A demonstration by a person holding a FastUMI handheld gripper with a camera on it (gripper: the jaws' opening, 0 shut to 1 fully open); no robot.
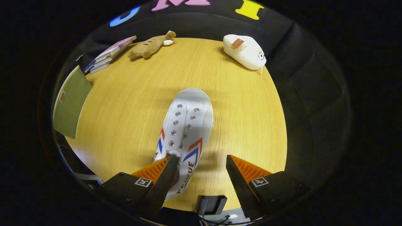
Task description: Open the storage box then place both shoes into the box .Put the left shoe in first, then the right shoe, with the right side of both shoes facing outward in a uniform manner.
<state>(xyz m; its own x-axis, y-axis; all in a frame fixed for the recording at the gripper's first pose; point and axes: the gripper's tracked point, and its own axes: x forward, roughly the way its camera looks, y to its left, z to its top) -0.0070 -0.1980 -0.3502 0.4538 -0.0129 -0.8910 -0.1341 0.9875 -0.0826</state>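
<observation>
Here, the gripper [201,160] is hovering over a round wooden table [125,125], its fingers standing wide apart and gripping nothing. A white shoe [187,125] with red and blue stripes is lying on the table, toe pointing far; its heel end is sitting at the left finger [163,175], which is overlapping the shoe's opening, while the right finger is hanging well clear of it. At the far left, a stack of books [108,55] is lying beside a brown plush toy [150,45]. At the far right, a white plush toy [245,51] is resting near the table's edge. A green booklet [70,102] is lying at the left edge.
</observation>
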